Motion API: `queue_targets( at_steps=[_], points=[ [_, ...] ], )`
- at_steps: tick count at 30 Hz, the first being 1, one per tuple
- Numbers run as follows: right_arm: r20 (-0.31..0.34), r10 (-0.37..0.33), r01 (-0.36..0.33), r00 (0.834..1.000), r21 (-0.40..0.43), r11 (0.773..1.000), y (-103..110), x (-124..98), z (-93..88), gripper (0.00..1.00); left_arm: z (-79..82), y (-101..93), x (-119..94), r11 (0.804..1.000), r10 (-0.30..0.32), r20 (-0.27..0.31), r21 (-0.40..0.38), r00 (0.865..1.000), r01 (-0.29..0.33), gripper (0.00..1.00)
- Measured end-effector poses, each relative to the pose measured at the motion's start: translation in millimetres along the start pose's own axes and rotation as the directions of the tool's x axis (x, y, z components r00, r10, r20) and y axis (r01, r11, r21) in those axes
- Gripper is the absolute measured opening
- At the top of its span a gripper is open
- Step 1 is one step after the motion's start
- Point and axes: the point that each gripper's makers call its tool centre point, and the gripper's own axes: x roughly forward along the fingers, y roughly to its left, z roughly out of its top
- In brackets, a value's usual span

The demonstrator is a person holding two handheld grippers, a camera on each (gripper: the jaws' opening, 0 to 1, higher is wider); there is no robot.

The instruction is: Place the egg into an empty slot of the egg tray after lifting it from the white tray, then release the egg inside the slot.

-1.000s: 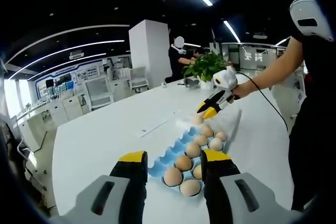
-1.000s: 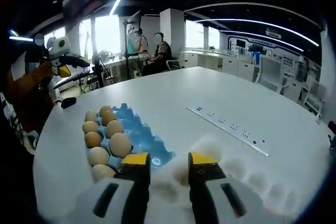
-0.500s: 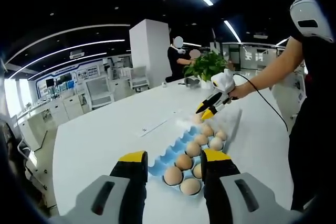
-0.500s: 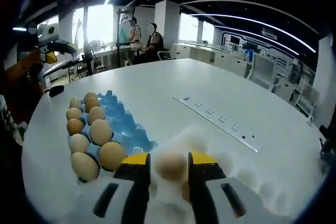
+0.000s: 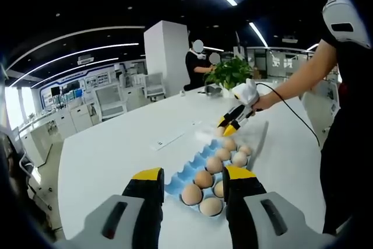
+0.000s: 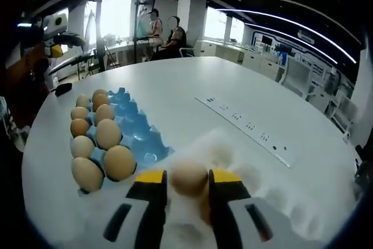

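- Right gripper (image 6: 187,179) is gripping an egg (image 6: 189,176) between its two yellow-tipped jaws in the right gripper view, the jaws pressing on either side of it.
- That egg is sitting just above the white tray (image 6: 274,202), whose pale bumpy surface is spreading under and to the right of the jaws.
- Just to the left, the blue egg tray (image 6: 137,138) is lying on the white table (image 6: 175,94), touching or nearly touching the white tray; I cannot tell which.
- Brown eggs (image 6: 108,133) are filling its left-hand rows, while the slots on its right side are showing bare blue.
- A long power strip (image 6: 247,129) is lying on the table to the far right of the trays.
- Left gripper (image 5: 192,179) is hovering with its jaws spread apart and nothing between them in the left gripper view, near the close end of the egg tray (image 5: 186,173).
- In that same view, the right gripper (image 5: 228,125) is reaching down at the far end of the tray, held by a person's hand (image 5: 260,102).
- A green potted plant (image 5: 228,74) is standing at the far edge of the table (image 5: 111,150).
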Motion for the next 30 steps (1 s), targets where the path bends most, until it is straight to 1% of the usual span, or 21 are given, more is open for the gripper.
queue_targets(
  at_steps=[3,6,7,9,12,14,16,17,20,21,23,25,28,29,30],
  points=[
    [0.002,0.012,-0.012,1.0,0.011,1.0,-0.1,0.7,-0.1,0.28,-0.2,0.7,-0.5,1.0,0.002,0.0,-0.001,1.0,-0.002,0.41],
    [-0.006,0.028,-0.028,1.0,-0.019,0.999,0.8,3.0,-1.3,0.28,-1.0,1.6,-0.9,1.0,0.005,-0.003,0.001,1.0,-0.005,0.41],
    [-0.009,0.037,-0.037,0.999,-0.014,0.999,0.3,3.1,-1.4,0.28,-1.3,1.9,-1.0,1.0,0.006,-0.004,-0.001,1.0,-0.006,0.41],
    [-0.025,0.049,-0.049,0.998,-0.026,0.998,0.1,4.3,-2.2,0.28,-1.8,2.0,-0.6,1.0,0.006,-0.005,-0.001,1.0,-0.006,0.41],
    [-0.033,0.061,-0.063,0.998,-0.037,0.997,2.0,4.7,-3.0,0.28,-1.8,1.7,0.1,1.0,0.005,-0.005,-0.003,1.0,-0.005,0.41],
    [-0.031,0.062,-0.064,0.998,-0.054,0.996,2.4,4.4,-3.3,0.28,-1.8,1.9,0.5,1.0,0.005,-0.007,-0.001,1.0,-0.005,0.41],
    [-0.03,0.056,-0.058,0.998,-0.054,0.997,3.0,3.8,-3.5,0.27,-0.7,2.0,0.6,1.0,0.005,-0.004,0.0,1.0,-0.005,0.41],
    [-0.034,0.042,-0.044,0.999,-0.059,0.997,1.3,3.6,-3.7,0.25,-0.2,2.2,0.6,1.0,0.006,-0.002,0.001,1.0,-0.006,0.41],
    [-0.007,0.028,-0.028,1.0,-0.071,0.997,1.9,1.7,-1.7,0.24,0.9,2.9,0.3,1.0,0.01,-0.001,0.003,1.0,-0.01,0.41],
    [0.004,0.023,-0.023,1.0,-0.049,0.999,1.3,1.5,-1.4,0.24,1.2,3.0,0.3,1.0,0.01,0.001,0.002,1.0,-0.01,0.41],
    [0.003,0.025,-0.025,1.0,-0.039,0.999,2.2,-0.7,-0.7,0.23,1.5,3.4,0.3,1.0,0.011,0.001,0.002,1.0,-0.011,0.41],
    [-0.003,0.034,-0.034,0.999,-0.069,0.997,5.2,-2.8,0.2,0.23,1.4,3.3,0.2,1.0,0.009,-0.001,0.003,1.0,-0.009,0.41],
    [0.004,0.035,-0.035,0.999,-0.082,0.996,5.9,-8.2,4.5,0.23,0.8,4.5,-0.3,1.0,0.014,-0.001,0.001,1.0,-0.014,0.41],
    [0.012,0.033,-0.032,0.999,-0.081,0.996,5.4,-9.1,6.4,0.23,0.6,4.8,-0.4,1.0,0.015,-0.002,0.001,1.0,-0.015,0.41],
    [0.039,0.029,-0.026,0.999,-0.074,0.997,4.1,-11.8,12.6,0.23,0.6,4.8,-0.4,1.0,0.015,-0.002,-0.001,1.0,-0.015,0.41]
  ],
)
